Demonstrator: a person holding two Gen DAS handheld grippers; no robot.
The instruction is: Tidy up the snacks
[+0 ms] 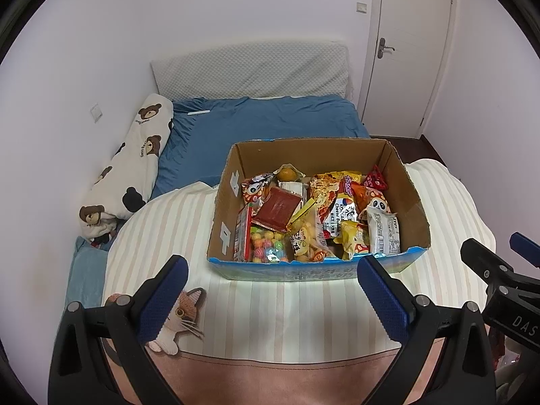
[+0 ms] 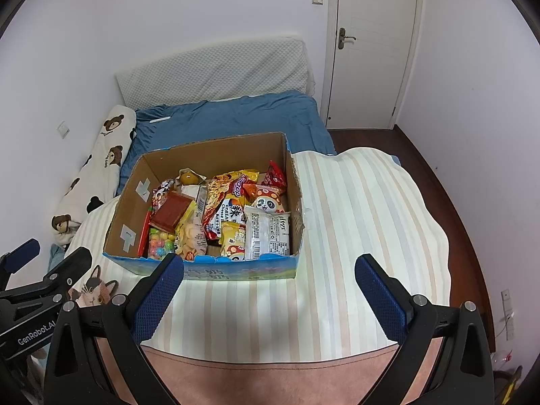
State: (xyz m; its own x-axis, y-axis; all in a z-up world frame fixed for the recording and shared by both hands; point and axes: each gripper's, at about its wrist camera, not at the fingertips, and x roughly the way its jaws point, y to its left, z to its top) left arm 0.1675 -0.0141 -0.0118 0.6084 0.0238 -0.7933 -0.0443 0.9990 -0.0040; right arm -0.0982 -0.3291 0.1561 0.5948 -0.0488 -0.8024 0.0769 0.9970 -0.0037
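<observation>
two open grippers, full snack box [image 1: 314,270]

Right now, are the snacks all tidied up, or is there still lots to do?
Hard to say anything is done yet. The snack packets lie jumbled in the cardboard box on the striped blanket, and none sit outside it. Nothing is in hand: the left gripper and right gripper are both open and empty, just short of the box. Sorting the packets is probably all still left.
</observation>
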